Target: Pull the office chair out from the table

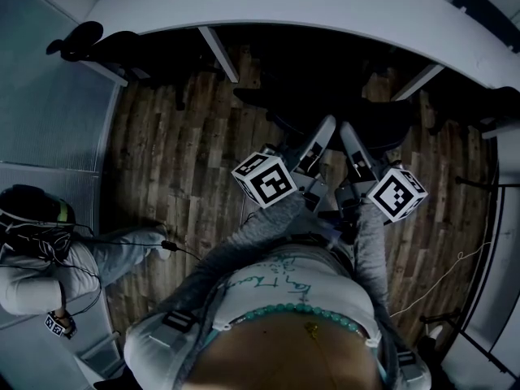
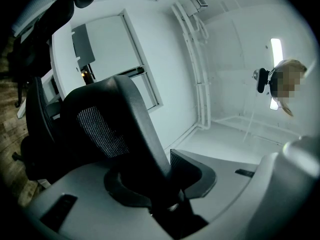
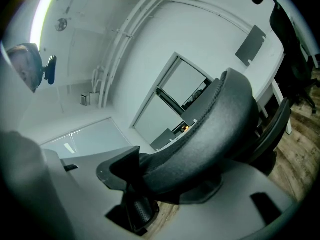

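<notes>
Left gripper (image 2: 165, 184) and right gripper (image 3: 150, 194) each clamp the top rim of the black mesh-backed office chair (image 2: 107, 129), which stands close against the white curved table (image 1: 325, 6). Advised: draw both hands back evenly and level, without twisting.

Wood floor (image 1: 162, 145); a person (image 1: 36, 275) sits near left, a cable (image 1: 175, 248) beside them; a chair (image 1: 85, 43) far left; another chair (image 3: 292, 49) far right.

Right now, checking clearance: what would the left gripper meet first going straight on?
The office chair: its backrest is clamped in the jaws of the left gripper, leaving no free way ahead.
</notes>
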Demonstrator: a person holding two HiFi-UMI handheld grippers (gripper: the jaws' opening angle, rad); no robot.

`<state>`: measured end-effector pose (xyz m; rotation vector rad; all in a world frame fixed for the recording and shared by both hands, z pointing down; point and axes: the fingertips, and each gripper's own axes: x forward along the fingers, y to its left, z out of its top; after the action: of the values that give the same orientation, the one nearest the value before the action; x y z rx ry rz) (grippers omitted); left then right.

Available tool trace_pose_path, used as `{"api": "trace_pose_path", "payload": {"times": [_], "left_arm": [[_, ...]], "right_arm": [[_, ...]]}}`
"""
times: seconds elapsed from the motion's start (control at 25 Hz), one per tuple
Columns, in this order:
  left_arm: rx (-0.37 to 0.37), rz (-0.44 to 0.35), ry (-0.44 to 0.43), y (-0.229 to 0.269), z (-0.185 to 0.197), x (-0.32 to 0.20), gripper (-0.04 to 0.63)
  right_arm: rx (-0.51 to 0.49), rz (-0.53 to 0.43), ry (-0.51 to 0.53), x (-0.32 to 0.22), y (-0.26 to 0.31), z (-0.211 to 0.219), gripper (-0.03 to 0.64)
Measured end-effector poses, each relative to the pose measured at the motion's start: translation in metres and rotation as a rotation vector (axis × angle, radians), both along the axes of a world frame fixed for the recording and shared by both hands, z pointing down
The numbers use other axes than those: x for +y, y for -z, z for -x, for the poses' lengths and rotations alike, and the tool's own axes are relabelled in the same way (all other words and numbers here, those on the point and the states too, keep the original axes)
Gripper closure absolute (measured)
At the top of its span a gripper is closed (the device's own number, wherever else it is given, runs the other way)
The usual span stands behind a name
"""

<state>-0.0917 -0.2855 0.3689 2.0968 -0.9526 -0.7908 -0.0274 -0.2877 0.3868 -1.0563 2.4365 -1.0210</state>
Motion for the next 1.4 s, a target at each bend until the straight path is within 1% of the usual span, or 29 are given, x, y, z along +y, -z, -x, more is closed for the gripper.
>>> {"api": "trace_pose_path", "payload": {"times": [0.2, 0.36, 0.52, 0.64, 0.8, 1.0, 1.12, 1.24, 1.4], "left_arm": [[-0.007, -0.006, 0.004, 0.002, -0.006, 0.015, 0.468], [-0.022, 0.012, 0.016, 0.003, -0.014, 0.024, 0.468], [-0.018, 0.002, 0.033, 0.000, -0.019, 0.031, 0.468], [-0.021, 0.014, 0.039, 0.001, -0.024, 0.037, 0.468], [-0.023, 0.001, 0.048, -0.001, -0.024, 0.048, 0.468], [-0.017, 0.009, 0.060, 0.000, -0.027, 0.057, 0.468], [-0.014, -0.004, 0.072, -0.001, -0.029, 0.067, 0.468], [-0.013, 0.009, 0.076, 0.001, -0.033, 0.078, 0.468], [-0.008, 0.005, 0.080, 0.001, -0.033, 0.091, 0.468]], "right_arm": [[-0.019, 0.002, 0.004, 0.015, 0.003, -0.006, 0.373], [-0.026, 0.004, 0.012, 0.022, 0.002, -0.014, 0.373], [-0.029, 0.004, 0.016, 0.029, 0.002, -0.020, 0.374], [-0.033, 0.000, 0.017, 0.034, 0.001, -0.024, 0.374], [-0.033, -0.002, 0.027, 0.045, 0.000, -0.025, 0.374], [-0.033, -0.002, 0.034, 0.053, 0.001, -0.028, 0.374], [-0.038, -0.003, 0.036, 0.063, 0.001, -0.031, 0.374], [-0.040, -0.008, 0.039, 0.074, 0.003, -0.035, 0.374], [-0.042, -0.009, 0.046, 0.086, 0.003, -0.035, 0.374]]}}
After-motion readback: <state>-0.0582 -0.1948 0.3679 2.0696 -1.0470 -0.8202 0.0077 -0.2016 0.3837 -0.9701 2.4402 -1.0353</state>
